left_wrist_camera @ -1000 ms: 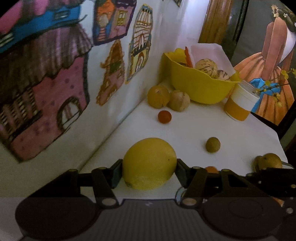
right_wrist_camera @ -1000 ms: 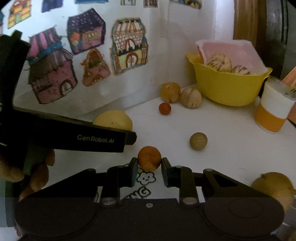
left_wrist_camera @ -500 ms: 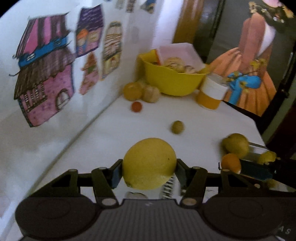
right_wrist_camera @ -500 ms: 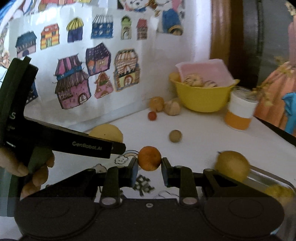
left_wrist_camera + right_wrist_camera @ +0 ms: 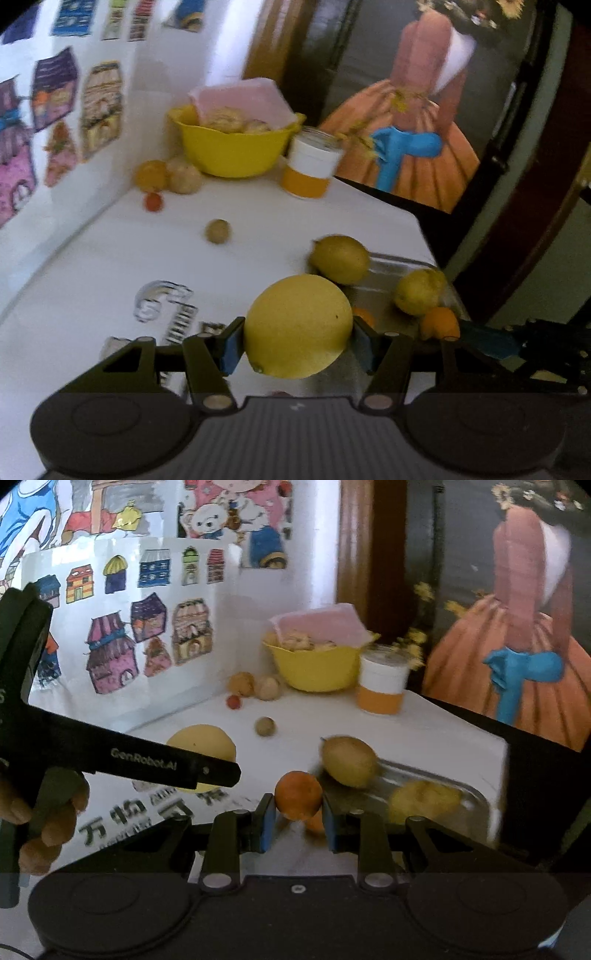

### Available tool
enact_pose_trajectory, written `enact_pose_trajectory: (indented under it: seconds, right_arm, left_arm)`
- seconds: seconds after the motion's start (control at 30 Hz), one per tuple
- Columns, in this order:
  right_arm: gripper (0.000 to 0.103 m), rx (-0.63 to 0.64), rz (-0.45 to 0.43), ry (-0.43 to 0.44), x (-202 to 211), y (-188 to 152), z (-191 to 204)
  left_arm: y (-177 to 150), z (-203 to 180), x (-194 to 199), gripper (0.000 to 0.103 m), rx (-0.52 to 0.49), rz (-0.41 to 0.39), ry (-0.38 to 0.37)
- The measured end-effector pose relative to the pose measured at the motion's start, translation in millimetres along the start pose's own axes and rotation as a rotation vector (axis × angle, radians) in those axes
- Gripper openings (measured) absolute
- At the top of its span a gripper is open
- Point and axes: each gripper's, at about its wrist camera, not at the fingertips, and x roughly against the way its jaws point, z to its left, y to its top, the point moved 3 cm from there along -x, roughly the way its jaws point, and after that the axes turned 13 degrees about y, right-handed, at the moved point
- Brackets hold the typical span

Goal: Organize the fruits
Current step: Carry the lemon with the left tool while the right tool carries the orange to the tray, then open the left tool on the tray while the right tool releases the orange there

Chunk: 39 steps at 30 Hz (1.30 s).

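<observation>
Both grippers grip fruit: the left gripper (image 5: 297,341) clamps a big yellow lemon (image 5: 297,325), the right gripper (image 5: 298,821) a small orange (image 5: 298,795), above the white table (image 5: 110,251) beside a metal tray (image 5: 465,794) holding two lemons and another orange.

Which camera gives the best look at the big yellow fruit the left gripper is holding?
The left wrist view: the big yellow fruit fills the centre, clamped between the left gripper's blue-padded fingers, whole outline visible. The right wrist view shows only part of it, behind the black gripper body.
</observation>
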Motion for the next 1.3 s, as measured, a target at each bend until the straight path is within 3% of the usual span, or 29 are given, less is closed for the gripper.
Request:
enact_pose_trajectory:
  seconds: [0.5, 1.3]
  right_arm:
    - [0.029, -0.066, 0.016, -0.067, 11, -56, -40]
    - [0.030, -0.119, 0.007, -0.084, 0, -66, -61]
  left_arm:
    - [-26, -55, -19, 0.063, -0.078, 0.053, -0.028]
    - [-32, -73, -38, 0.064, -0.107, 0.090, -0.010]
